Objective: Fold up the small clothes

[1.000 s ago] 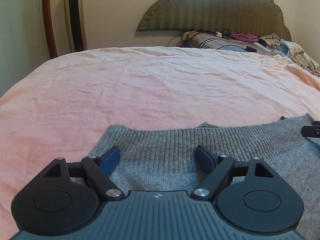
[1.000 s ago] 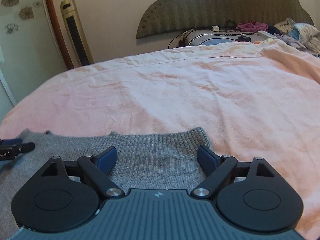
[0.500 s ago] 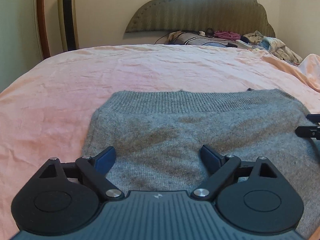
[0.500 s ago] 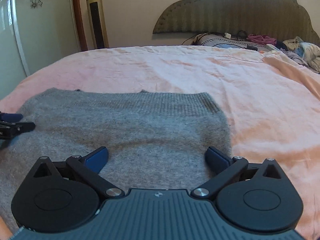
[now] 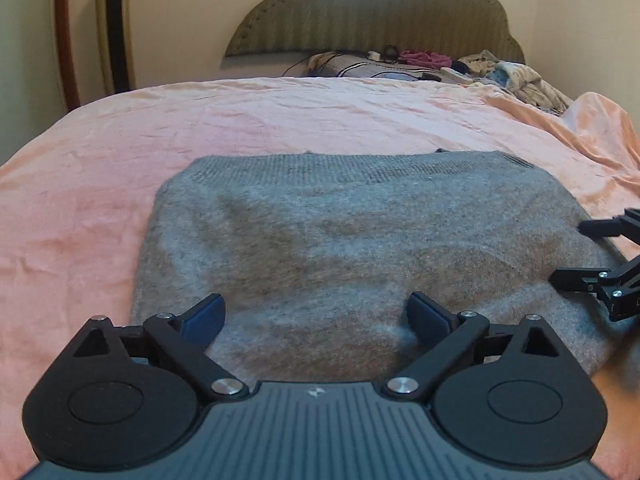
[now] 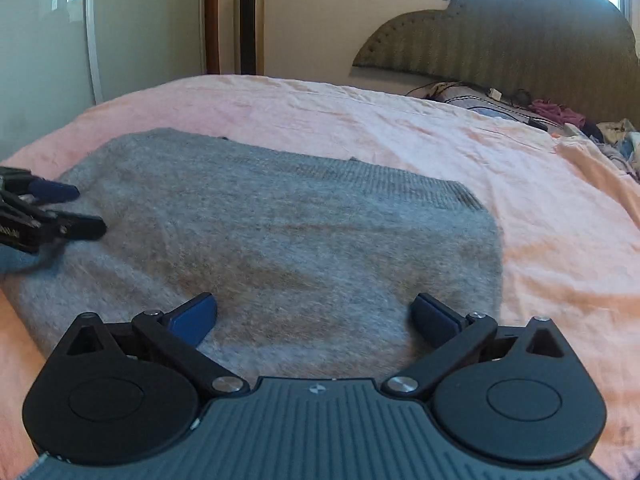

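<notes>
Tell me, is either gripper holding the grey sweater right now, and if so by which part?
Nothing is held. The left gripper and right gripper are both open over the grey sweater, with no fabric pinched.

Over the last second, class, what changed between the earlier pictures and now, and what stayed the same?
Both grippers drew back toward the near edge: the left gripper and right gripper now see far more of the grey sweater, its ribbed band farther off. The right view also swung left. Nothing was grasped or released. Both sets of fingers stay open, and the sweater stays flat on the pink bedsheet.
</notes>
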A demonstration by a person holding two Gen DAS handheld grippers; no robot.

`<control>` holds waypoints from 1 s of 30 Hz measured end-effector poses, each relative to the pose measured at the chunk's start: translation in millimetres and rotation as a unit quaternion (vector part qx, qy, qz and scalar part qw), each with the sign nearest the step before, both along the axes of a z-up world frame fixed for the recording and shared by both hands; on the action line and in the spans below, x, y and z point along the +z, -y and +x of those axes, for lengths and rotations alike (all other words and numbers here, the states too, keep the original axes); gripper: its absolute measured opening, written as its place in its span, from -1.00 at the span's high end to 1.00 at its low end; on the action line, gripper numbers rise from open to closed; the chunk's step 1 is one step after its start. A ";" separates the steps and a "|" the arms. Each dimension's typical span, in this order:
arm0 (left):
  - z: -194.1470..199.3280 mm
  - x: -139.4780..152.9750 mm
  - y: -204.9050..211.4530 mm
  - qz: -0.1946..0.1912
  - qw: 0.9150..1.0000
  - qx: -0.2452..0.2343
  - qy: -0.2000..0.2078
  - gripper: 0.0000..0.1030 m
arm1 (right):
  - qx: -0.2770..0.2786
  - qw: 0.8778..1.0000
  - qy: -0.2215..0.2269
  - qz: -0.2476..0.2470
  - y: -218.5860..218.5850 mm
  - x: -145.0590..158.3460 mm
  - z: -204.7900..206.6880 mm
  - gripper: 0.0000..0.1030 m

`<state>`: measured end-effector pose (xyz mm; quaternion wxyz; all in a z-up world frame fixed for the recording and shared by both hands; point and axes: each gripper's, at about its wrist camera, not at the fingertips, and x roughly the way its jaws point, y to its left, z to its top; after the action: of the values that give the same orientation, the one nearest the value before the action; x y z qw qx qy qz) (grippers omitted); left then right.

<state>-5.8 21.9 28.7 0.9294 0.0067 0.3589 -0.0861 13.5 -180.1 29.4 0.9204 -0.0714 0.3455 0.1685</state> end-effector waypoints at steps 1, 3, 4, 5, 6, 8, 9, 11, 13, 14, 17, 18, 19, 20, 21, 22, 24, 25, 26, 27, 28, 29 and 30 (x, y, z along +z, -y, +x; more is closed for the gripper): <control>-5.2 4.6 -2.4 -0.004 1.000 0.009 0.000 -0.89 | -0.011 1.000 -0.010 0.005 3.5 4.3 -2.8 -1.00; -20.5 13.8 -4.6 -0.012 1.000 0.018 0.013 -0.89 | -0.029 1.000 -0.012 -0.001 -0.8 14.1 -13.4 -1.00; -28.2 15.5 -3.4 -0.021 0.999 0.017 0.018 -0.90 | -0.022 1.000 -0.009 0.010 -4.3 17.5 -19.6 -1.00; -34.4 14.5 -0.5 -0.032 0.999 0.014 0.015 -0.89 | -0.002 1.000 -0.004 0.028 -11.2 20.4 -27.6 -1.00; -38.1 10.2 3.3 -0.036 0.999 0.005 0.005 -0.89 | 0.015 0.999 -0.003 0.036 -18.1 20.2 -32.3 -1.00; -42.3 -7.3 14.0 0.002 1.000 -0.012 -0.017 -0.89 | 0.042 0.999 -0.017 0.016 -32.2 11.3 -38.3 -1.00; -53.0 -14.3 19.1 0.042 0.999 -0.028 0.016 -0.91 | 0.049 0.998 -0.031 -0.014 -37.5 -0.7 -37.8 -1.00; -54.4 -11.2 9.1 0.027 0.999 -0.024 0.009 -0.91 | 0.061 0.998 -0.007 0.010 -23.8 -7.1 -44.0 -1.00; -56.6 -6.3 1.0 0.037 0.999 -0.013 0.001 -0.91 | 0.050 0.999 -0.018 0.009 -12.5 -3.2 -44.6 -1.00; -60.0 -3.7 -3.7 0.034 0.999 -0.006 -0.004 -0.91 | 0.041 0.999 -0.027 0.008 -7.2 -0.6 -45.2 -1.00; -75.7 2.7 -10.8 0.007 1.000 0.001 0.000 -0.91 | 0.012 0.999 -0.043 0.025 4.0 11.6 -49.2 -1.00; -77.2 -0.5 -11.2 0.007 1.000 0.002 -0.006 -0.91 | 0.007 0.999 -0.040 0.035 6.1 15.1 -53.0 -1.00; -78.0 -6.2 -10.2 0.015 1.000 0.005 -0.011 -0.91 | 0.010 0.998 -0.036 0.043 6.1 16.4 -56.7 -1.00; -82.3 -10.6 -8.2 0.026 1.000 0.002 0.006 -0.92 | 0.019 0.998 -0.040 0.045 5.1 13.5 -59.7 -1.00; -84.6 -12.3 -6.9 0.030 0.999 0.001 0.012 -0.93 | 0.024 0.998 -0.053 0.035 3.4 6.6 -59.9 -1.00; -84.2 -10.5 -6.9 0.029 1.000 0.004 0.007 -0.93 | 0.033 0.998 -0.046 0.010 1.9 -1.9 -62.5 -1.00; -85.5 -2.4 -9.9 0.021 1.000 0.015 -0.002 -0.92 | 0.046 0.998 -0.030 0.008 5.1 -4.2 -67.7 -1.00; -89.4 1.4 -13.7 0.011 1.000 0.027 -0.001 -0.93 | 0.043 0.998 -0.036 0.010 7.0 -1.5 -67.9 -1.00; -94.7 5.9 -19.9 -0.011 0.999 0.045 0.001 -0.93 | 0.041 0.998 -0.036 0.008 9.5 0.3 -69.1 -1.00; -100.9 8.4 -28.6 -0.042 0.997 0.067 0.001 -0.93 | 0.037 0.999 -0.032 0.008 12.2 -0.4 -70.8 -1.00; -105.4 8.9 -38.1 -0.079 0.993 0.089 -0.006 -0.93 | 0.033 0.999 -0.026 0.010 16.2 -3.0 -72.6 -1.00; -110.0 6.0 -50.2 -0.135 0.983 0.119 -0.026 -0.93 | 0.030 0.999 -0.013 0.016 20.0 -5.9 -75.4 -1.00; -115.0 2.8 -59.4 -0.183 0.972 0.140 -0.035 -0.93 | 0.029 0.999 -0.002 0.023 22.3 -8.3 -77.7 -1.00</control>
<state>-120.8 81.3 31.6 0.9043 -0.2168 0.3671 -0.0195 -64.2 -202.4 21.1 0.9158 -0.0602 0.3414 0.2029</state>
